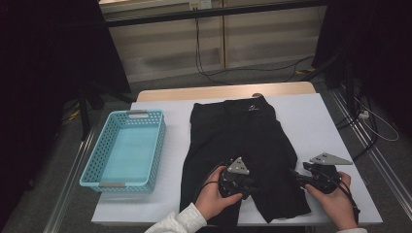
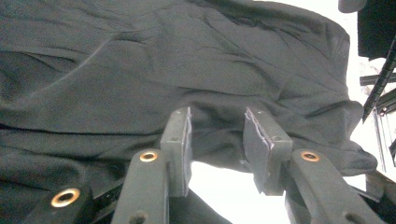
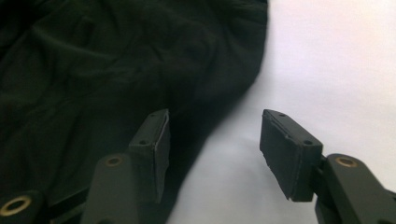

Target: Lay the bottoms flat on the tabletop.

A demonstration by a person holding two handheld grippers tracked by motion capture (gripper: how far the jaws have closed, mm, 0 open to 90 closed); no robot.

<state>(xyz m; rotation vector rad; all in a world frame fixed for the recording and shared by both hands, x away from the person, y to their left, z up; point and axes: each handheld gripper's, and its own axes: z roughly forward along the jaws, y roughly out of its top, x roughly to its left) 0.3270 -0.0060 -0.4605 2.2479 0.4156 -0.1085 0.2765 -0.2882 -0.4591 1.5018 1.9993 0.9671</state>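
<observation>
A black pair of shorts (image 1: 243, 136) lies flat on the white table cover, waistband at the far side and legs toward me. My left gripper (image 1: 251, 187) rests on the near part of the shorts, between the two legs. In the left gripper view its jaws (image 2: 217, 123) stand apart, with a hem edge of the dark cloth (image 2: 219, 154) lying between the tips and white cover showing below. My right gripper (image 1: 294, 174) sits at the outer edge of the right leg. It (image 3: 215, 126) is open, one jaw over the cloth (image 3: 93, 70) and the other over the bare cover.
A light blue plastic basket (image 1: 92, 165) stands on the left part of the table, with nothing in it. White cover (image 1: 320, 126) lies bare to the right of the shorts. Cables trail on the floor beyond the far edge and at the right side.
</observation>
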